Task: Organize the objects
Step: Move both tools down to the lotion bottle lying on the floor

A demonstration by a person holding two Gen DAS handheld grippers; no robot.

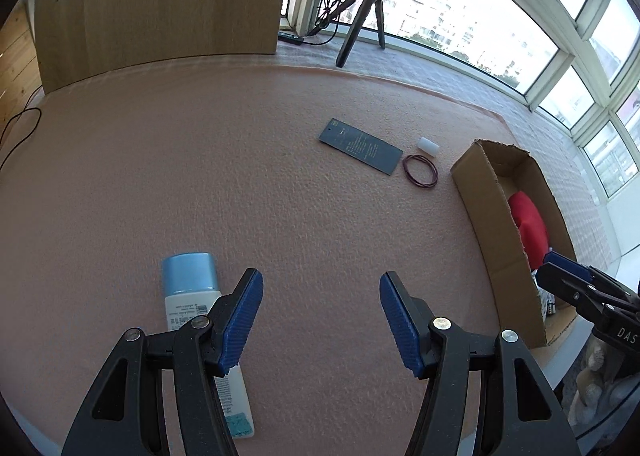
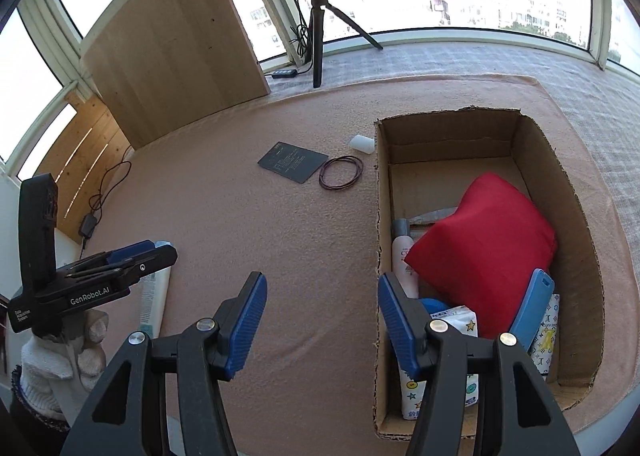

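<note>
Both the left gripper (image 1: 321, 320) and right gripper (image 2: 322, 322) hang with fingers apart, empty, a lotion tube (image 1: 200, 320) just under the left. The cardboard box (image 2: 576, 215) already holds a red pouch (image 2: 488, 244) and bottles (roughly half done), while farther off the dark card (image 1: 360, 145), rubber bands (image 1: 420, 171) and white cap (image 1: 428, 146) remain on the mat.

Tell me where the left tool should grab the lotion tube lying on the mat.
Grip the white lotion tube across its narrow body, just below the blue cap. It lies flat, lengthwise along the left tool's view and beside its left finger, so I would shift left and come straight down, jaws straddling the long sides.
</note>
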